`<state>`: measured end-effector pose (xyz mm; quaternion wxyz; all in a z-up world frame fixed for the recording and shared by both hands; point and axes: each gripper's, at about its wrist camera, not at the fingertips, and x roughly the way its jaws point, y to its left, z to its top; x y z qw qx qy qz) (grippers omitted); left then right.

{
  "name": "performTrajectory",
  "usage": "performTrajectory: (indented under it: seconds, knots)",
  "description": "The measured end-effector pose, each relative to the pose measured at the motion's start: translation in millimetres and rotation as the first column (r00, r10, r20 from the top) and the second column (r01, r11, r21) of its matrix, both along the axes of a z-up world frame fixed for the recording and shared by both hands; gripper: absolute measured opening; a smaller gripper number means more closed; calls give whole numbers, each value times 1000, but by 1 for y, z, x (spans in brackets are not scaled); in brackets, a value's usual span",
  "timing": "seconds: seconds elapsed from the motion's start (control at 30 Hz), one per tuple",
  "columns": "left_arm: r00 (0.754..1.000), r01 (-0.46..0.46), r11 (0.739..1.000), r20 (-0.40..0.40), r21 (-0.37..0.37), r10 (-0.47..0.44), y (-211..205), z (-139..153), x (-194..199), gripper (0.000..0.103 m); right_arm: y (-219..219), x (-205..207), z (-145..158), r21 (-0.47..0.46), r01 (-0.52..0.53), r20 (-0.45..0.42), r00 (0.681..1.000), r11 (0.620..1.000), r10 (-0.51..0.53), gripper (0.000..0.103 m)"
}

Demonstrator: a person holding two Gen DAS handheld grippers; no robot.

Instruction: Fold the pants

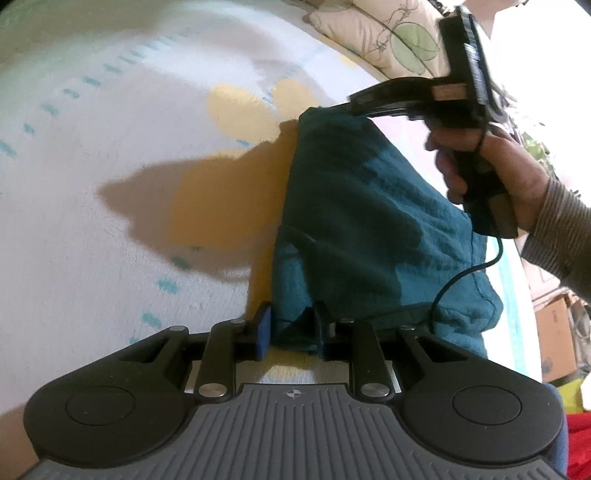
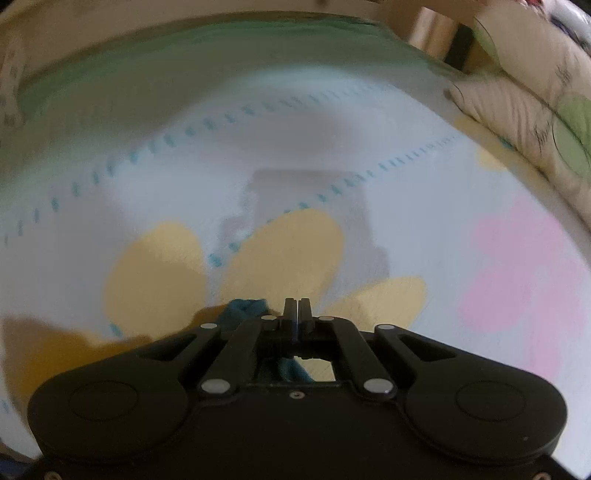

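Pants mid-fold, held up off the bed

The teal fleece pants (image 1: pixel 369 229) are pinched by both the left hand-held gripper (image 1: pixel 293 328) and the right hand-held gripper (image 2: pixel 296 314), each clamped on fabric; laying flat and final folds are left, by the look of it.

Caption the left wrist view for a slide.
Both grippers, left gripper and right gripper, pinch the teal pants and hold them above the flower-print blanket.

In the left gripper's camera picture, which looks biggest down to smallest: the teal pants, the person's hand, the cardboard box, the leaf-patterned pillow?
1. teal pants
2. person's hand
3. leaf-patterned pillow and cardboard box: similar and both cropped, so unranked. Distance from the camera skews all of this.
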<state>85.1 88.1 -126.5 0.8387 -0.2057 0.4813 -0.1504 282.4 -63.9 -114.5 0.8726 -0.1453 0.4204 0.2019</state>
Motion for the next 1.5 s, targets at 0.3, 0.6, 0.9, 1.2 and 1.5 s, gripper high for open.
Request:
performTrajectory:
  seconds: [0.3, 0.6, 0.9, 1.2, 1.5]
  knots:
    - [1000, 13, 999, 8, 51, -13, -9, 5, 2, 23, 0, -52, 35, 107, -130, 12, 991, 986, 130, 28]
    - [1000, 9, 999, 5, 47, -10, -9, 3, 1, 23, 41, -42, 14, -65, -199, 84, 975, 978, 204, 51]
    - [1000, 6, 1000, 6, 28, -6, -6, 3, -1, 22, 44, -27, -4, -129, -177, 4, 984, 976, 179, 9]
    - [1000, -2, 1000, -8, 19, 2, -3, 5, -11, 22, 18, -8, -3, 4, 30, -4, 1000, 1000, -30, 6]
    - [1000, -12, 995, 3, 104, 11, 0, 35, -20, 22, -82, -71, 68, 254, 161, -6, 986, 954, -165, 36]
